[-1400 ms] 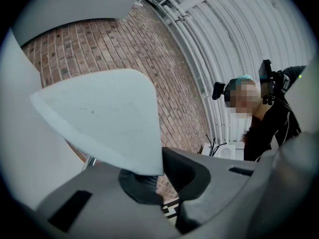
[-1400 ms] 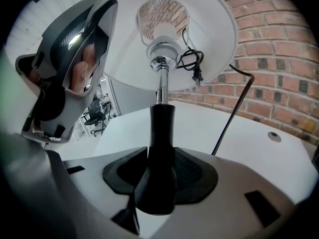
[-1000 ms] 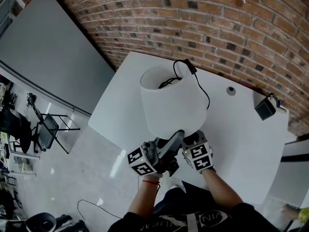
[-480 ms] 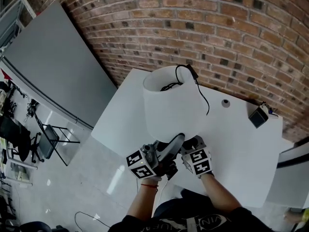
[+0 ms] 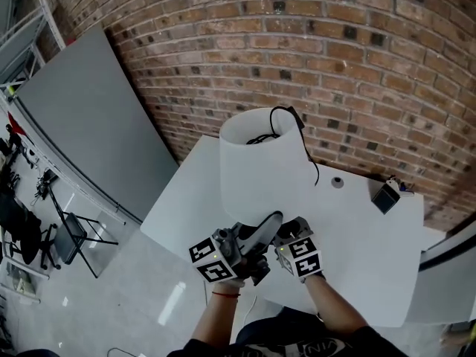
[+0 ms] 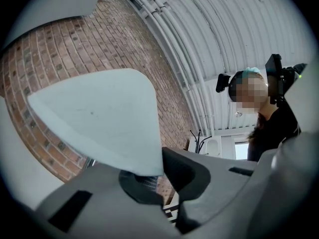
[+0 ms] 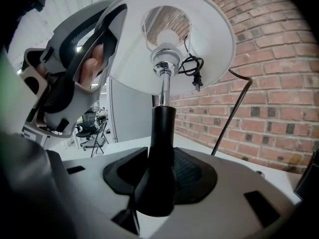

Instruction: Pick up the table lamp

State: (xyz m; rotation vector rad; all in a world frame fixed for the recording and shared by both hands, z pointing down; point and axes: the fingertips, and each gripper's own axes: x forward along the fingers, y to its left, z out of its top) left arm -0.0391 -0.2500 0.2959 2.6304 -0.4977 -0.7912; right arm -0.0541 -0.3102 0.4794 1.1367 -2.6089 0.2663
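The table lamp has a white drum shade point(image 5: 262, 171), a chrome neck and a black stem point(image 7: 160, 153). A black cord with its plug point(image 7: 196, 78) is looped through the top of the shade. My right gripper point(image 7: 159, 183) is shut on the black stem, under the shade. My left gripper point(image 6: 158, 176) is shut on the lower rim of the shade point(image 6: 99, 118). In the head view both grippers sit side by side below the shade, left gripper point(image 5: 253, 236) and right gripper point(image 5: 286, 233). The lamp is held above the white table point(image 5: 372, 259), and its base is hidden.
A small black box point(image 5: 385, 197) and a small round object point(image 5: 338, 182) lie on the table's far right side. A brick wall point(image 5: 372, 73) runs behind it. A grey panel point(image 5: 82, 132) leans at left, with a folding chair point(image 5: 71, 236) on the glossy floor.
Both grippers keep the same hold on the lamp. In the head view the table looks smaller and farther below, and more of the wall and the grey panel shows.
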